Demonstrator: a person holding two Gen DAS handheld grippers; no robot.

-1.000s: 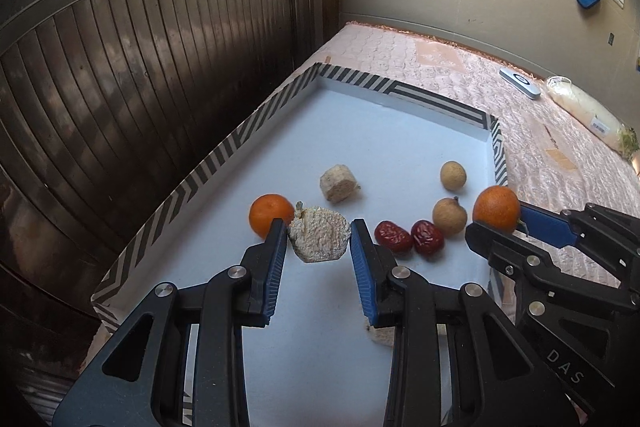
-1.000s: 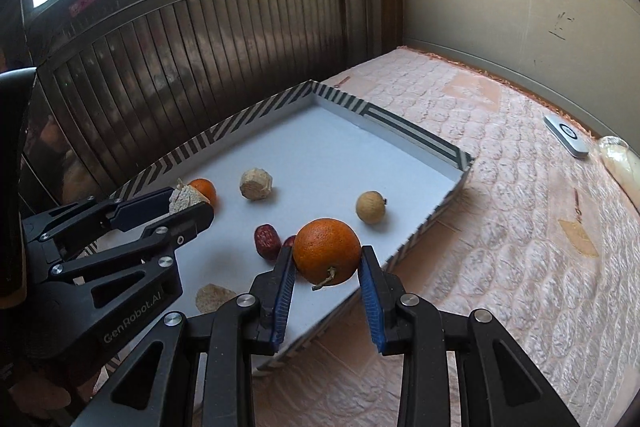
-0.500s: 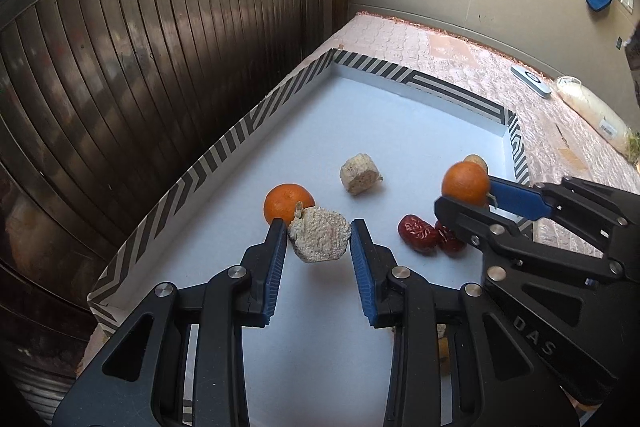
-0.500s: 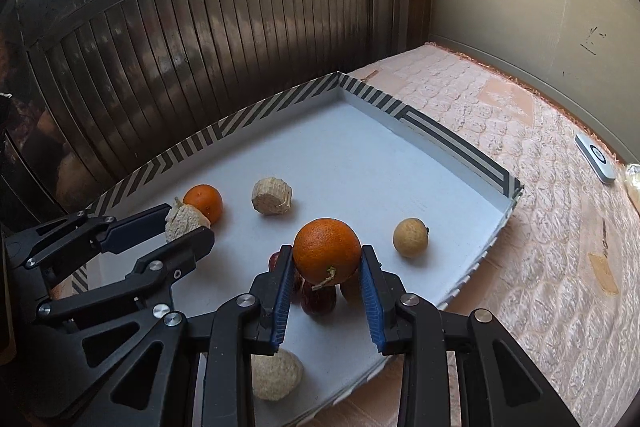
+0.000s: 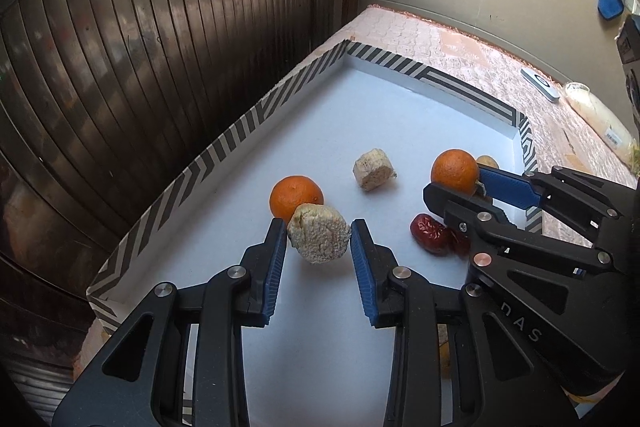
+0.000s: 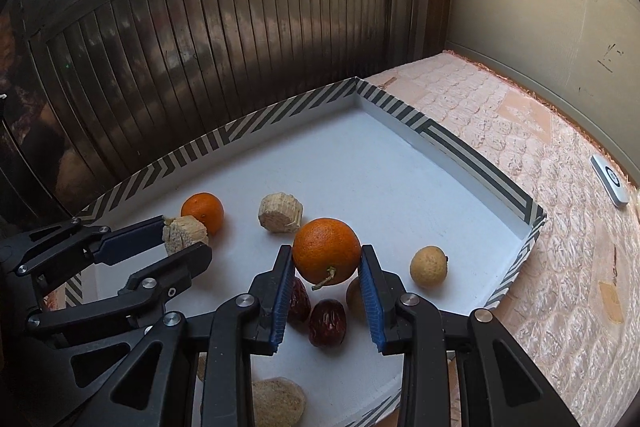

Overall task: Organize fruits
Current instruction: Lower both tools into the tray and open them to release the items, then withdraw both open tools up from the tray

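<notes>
Two loads ride above the white tray with the black-and-white striped rim [image 5: 224,151]: my left hand-held gripper [image 5: 319,241] clamps a pale rough-cut chunk [image 5: 319,239], my right hand-held gripper [image 6: 326,257] clamps a round orange [image 6: 326,251] over the tray's red dates [image 6: 327,323]. I judge both mid-carry; next I need sorted spots, orange beside the loose orange [image 6: 203,211].
</notes>
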